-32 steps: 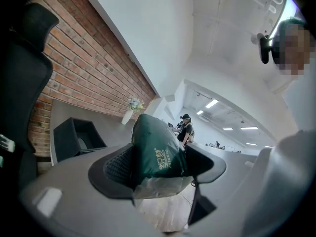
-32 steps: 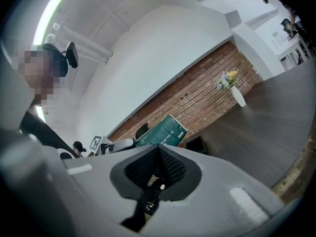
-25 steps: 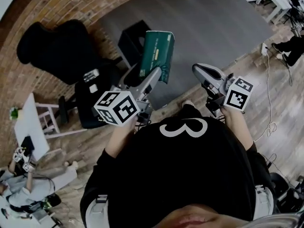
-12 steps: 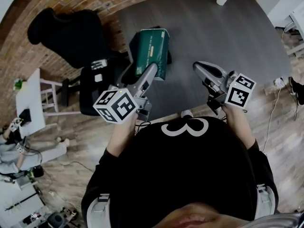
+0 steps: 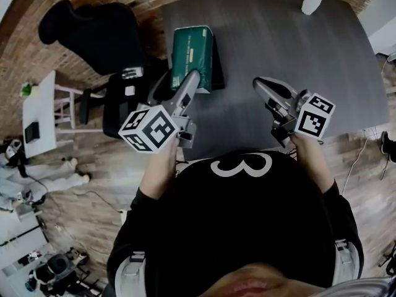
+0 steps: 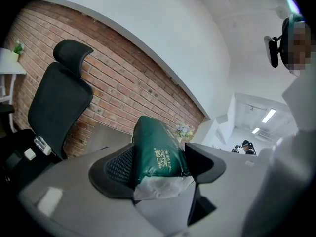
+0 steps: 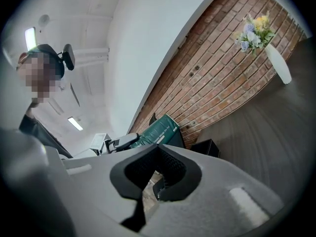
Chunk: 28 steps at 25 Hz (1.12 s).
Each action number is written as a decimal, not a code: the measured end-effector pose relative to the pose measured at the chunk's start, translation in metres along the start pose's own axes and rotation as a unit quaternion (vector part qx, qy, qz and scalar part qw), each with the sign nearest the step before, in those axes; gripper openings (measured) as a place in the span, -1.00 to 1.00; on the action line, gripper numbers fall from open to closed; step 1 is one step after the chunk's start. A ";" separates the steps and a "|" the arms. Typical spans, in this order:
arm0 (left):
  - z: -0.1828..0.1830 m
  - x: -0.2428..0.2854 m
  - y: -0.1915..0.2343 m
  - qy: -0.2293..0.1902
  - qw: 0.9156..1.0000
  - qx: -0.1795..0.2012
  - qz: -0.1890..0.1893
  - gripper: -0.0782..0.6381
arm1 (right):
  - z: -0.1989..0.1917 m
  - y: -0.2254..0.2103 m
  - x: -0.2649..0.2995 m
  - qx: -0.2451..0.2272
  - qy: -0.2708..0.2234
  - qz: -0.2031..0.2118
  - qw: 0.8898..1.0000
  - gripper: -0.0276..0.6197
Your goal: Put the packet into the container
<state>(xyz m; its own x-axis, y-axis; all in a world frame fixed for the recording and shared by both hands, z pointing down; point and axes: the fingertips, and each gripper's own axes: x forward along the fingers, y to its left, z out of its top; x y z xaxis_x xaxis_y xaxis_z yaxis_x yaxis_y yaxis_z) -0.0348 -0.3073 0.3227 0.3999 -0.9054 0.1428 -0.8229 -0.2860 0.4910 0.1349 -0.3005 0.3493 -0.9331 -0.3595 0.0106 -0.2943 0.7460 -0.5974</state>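
Being clamped between the jaws of the left gripper (image 6: 159,154), the green packet (image 5: 192,54) is held out ahead of them; the black container (image 7: 206,147) is seen just beyond. The right gripper (image 7: 158,152) is held with jaws closed together on nothing.

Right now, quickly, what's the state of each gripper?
Left gripper: shut on the green tissue packet.
Right gripper: shut, nothing between its fingers.

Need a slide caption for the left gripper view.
Left gripper shut on a green packet, held up in front of a black office chair and a brick wall.
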 end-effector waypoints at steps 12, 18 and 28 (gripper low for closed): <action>-0.023 0.038 0.032 -0.001 0.998 0.016 0.068 0.16 | -0.002 -0.028 0.002 0.010 0.026 0.014 1.000 -0.91; -0.049 0.051 0.052 0.017 0.996 0.004 0.091 0.16 | -0.006 -0.035 -0.003 0.012 0.033 0.008 0.999 -0.91; -0.088 0.069 0.086 0.048 0.990 -0.013 0.131 0.16 | -0.013 -0.049 -0.016 0.019 0.050 0.003 0.999 -0.91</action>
<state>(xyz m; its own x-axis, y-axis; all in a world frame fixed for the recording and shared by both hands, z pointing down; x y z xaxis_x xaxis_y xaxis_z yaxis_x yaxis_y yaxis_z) -0.0424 -0.3662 0.4501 0.2117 -0.9134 0.3477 -0.8930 -0.0362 0.4487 0.1619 -0.3243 0.3891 -0.9515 -0.2955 0.0859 -0.2819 0.7250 -0.6284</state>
